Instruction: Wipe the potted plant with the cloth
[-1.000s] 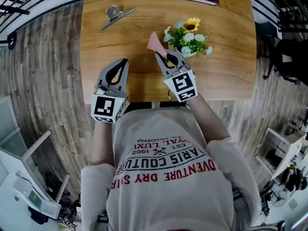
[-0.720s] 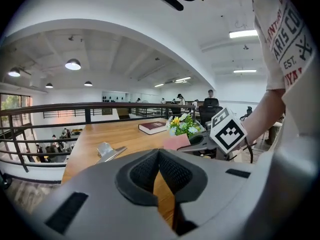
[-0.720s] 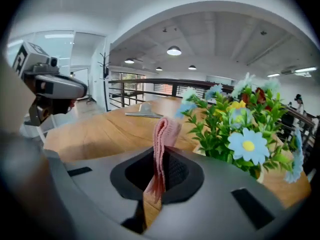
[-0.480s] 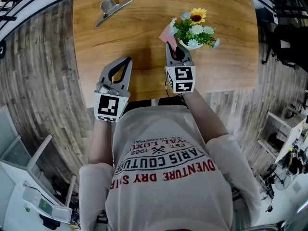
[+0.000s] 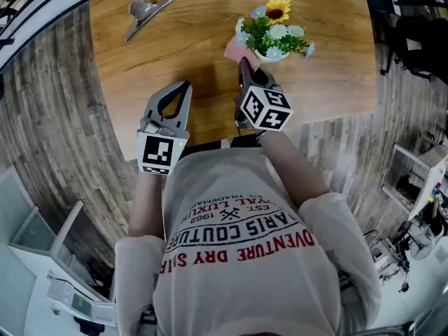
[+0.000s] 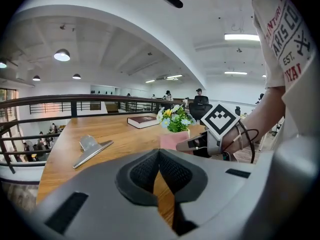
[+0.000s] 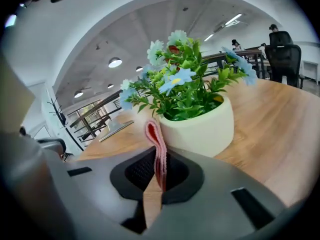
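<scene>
Pinching pink cloth (image 7: 156, 136), right tool (image 7: 159, 183) sits just before potted plant (image 7: 197, 121).

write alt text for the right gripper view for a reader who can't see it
The right gripper is shut on a folded pink cloth that stands up close to a cream pot of green leaves and blue and white flowers on a wooden table. A metal clip lies farther back on the left.

Bright, even light from ceiling lamps (image 6: 62, 55); soft shadows on the bench (image 5: 196, 40); strong fisheye bending at the edges, dark corners, nearest parts blurred
</scene>
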`<state>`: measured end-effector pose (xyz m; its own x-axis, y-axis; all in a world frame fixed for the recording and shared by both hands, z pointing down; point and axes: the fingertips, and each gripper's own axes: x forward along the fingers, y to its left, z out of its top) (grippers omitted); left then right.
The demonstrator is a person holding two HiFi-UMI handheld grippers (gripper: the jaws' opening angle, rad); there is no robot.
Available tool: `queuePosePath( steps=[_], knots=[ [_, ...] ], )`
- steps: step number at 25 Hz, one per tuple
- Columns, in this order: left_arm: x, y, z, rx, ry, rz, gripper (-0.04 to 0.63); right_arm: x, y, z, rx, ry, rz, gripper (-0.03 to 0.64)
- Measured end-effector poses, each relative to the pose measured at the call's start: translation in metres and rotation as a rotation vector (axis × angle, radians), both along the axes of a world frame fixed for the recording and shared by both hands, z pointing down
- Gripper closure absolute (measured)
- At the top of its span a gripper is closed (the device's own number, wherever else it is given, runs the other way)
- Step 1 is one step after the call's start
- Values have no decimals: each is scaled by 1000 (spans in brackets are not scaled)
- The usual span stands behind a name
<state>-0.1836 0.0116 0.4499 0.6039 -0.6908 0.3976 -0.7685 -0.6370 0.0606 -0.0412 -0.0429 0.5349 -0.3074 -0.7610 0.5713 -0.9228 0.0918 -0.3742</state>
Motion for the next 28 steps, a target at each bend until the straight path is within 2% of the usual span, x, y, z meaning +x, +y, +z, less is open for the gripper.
queuePosePath(
  steps=[9, 15, 25, 27, 28],
  knots=[
    [14, 0, 9, -19, -5, 48, 579, 20, 12, 5, -20, -5, 26, 580],
    [29, 0, 12, -31, 2, 74, 578, 42, 25, 3, -24, 54, 8, 580],
    [77, -2, 25, -81, 57, 119, 574, 118, 38, 6, -55, 144, 41, 580],
    [86, -5, 30, -94, 57, 116, 529, 134, 35, 6, -59, 161, 40, 580],
    [91, -6, 32, -100, 60, 116, 465, 141, 32, 7, -60, 170, 37, 580]
  ],
)
